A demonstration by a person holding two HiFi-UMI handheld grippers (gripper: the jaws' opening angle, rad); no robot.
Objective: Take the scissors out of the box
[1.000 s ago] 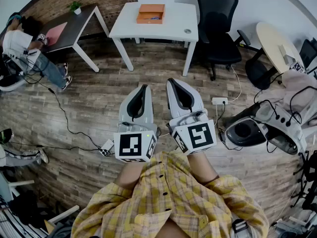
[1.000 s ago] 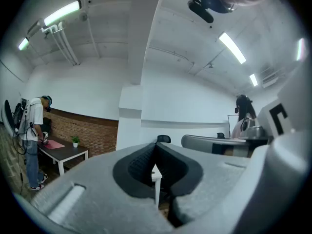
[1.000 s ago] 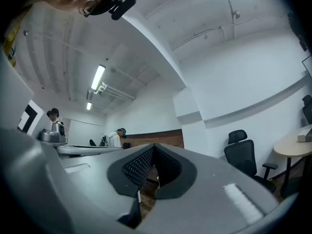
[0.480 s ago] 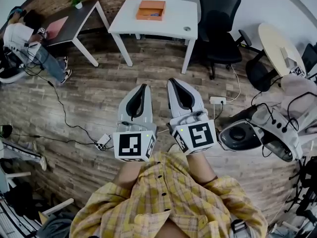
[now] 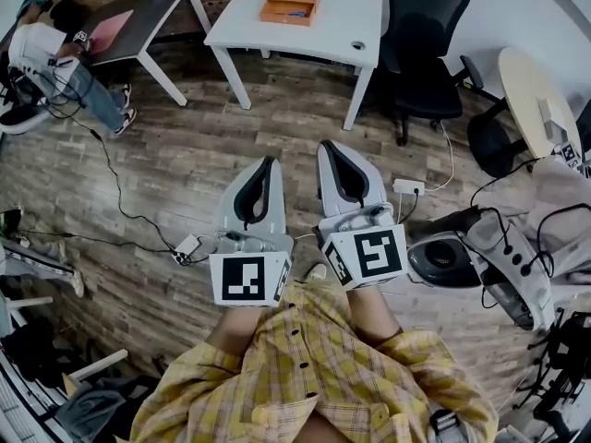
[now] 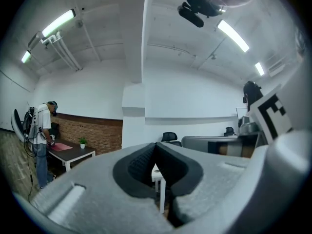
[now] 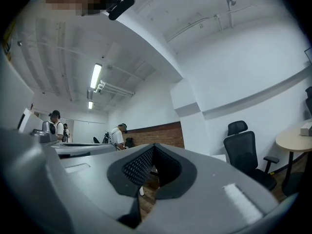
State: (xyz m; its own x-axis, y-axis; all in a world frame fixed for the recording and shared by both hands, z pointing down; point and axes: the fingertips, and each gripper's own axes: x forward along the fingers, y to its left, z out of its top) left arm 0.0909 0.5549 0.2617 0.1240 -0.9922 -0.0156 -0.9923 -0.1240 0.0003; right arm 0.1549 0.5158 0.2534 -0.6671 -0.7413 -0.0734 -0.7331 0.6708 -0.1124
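Observation:
An open orange box (image 5: 290,5) sits on a white table (image 5: 314,33) far ahead across the wooden floor. Something bluish lies inside it; I cannot make out scissors. My left gripper (image 5: 267,161) and right gripper (image 5: 329,146) are held side by side, level, pointing towards that table and well short of it. In the left gripper view the left gripper (image 6: 156,144) is shut with its pads meeting and nothing between them. The right gripper (image 7: 154,145) is likewise shut and empty. A table leg (image 6: 161,194) shows through the left jaws' gap.
A black office chair (image 5: 425,35) stands right of the white table. A dark desk (image 5: 138,26) with a person (image 5: 51,58) beside it is at the far left. Cables and a power strip (image 5: 407,187) lie on the floor. A round table (image 5: 531,90) and equipment (image 5: 462,252) fill the right.
Both grippers have moved forward together towards the white table, which now looks nearer and higher in the head view. Both stay shut and empty.

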